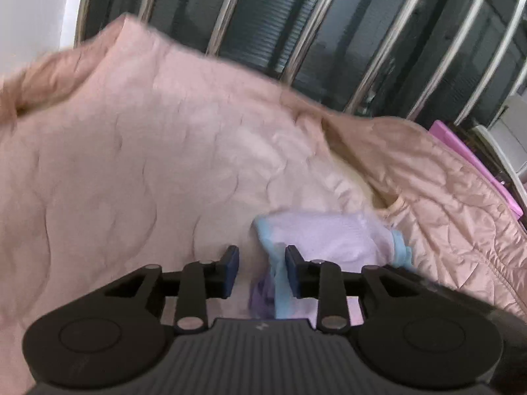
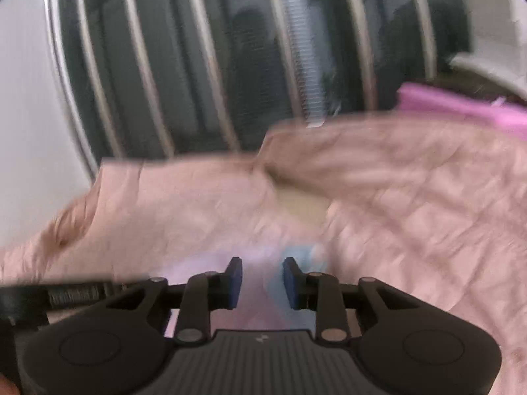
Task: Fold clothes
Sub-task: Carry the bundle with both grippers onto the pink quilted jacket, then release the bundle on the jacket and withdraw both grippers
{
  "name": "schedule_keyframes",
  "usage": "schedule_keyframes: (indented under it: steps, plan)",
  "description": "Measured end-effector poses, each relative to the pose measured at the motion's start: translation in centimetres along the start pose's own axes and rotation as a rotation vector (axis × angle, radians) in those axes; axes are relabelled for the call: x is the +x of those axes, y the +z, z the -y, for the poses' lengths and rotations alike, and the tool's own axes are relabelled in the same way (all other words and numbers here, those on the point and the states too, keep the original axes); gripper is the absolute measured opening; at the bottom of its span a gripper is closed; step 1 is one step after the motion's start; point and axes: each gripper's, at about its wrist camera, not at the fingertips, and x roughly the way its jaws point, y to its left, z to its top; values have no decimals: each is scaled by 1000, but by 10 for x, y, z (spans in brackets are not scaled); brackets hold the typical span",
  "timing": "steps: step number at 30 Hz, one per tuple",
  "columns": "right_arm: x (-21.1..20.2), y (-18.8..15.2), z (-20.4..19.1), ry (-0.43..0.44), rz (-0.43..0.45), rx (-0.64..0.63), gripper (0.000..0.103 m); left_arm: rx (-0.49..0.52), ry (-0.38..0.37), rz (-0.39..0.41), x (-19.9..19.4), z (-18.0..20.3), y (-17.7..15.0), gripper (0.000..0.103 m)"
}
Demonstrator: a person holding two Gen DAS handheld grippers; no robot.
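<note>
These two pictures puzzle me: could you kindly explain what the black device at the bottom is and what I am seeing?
Each picture comes from a fisheye camera mounted on a hand-held two-finger gripper, looking forward along its fingers. One shows the left gripper, the other the right gripper. Ahead lies a quilted pink jacket, and on it a small lilac garment with light-blue trim. A bright pink item sits farther back. Both grippers' jaws stand apart; a fold of the lilac garment lies between the left one's, seemingly unpinched. The right view is blurred.

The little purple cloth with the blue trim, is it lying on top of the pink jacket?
Yes, the small purple cloth rests on the pink quilted jacket, just ahead of the left gripper.
</note>
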Motion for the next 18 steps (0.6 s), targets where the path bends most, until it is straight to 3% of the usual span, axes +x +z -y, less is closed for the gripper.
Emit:
schedule_keyframes:
  steps: [3,5,8,12,15,18]
  plan:
    - [-5,-1,-1,-10,8,22,14,46,33,30,-9,9,-1,32]
    - [-16,6,0,2,57,28,15,87,28,45,-13,14,-1,40]
    - [-26,13,1,-11,90,23,15,149,19,68,-20,22,-1,40]
    - [-16,8,7,-50,20,8,15,208,69,32,-11,23,-6,39]
    - [-4,1,13,-76,-35,3,15,188,64,-1,-2,16,-7,40]
    - [-8,1,13,-88,-28,13,16,174,65,4,-3,13,-6,41]
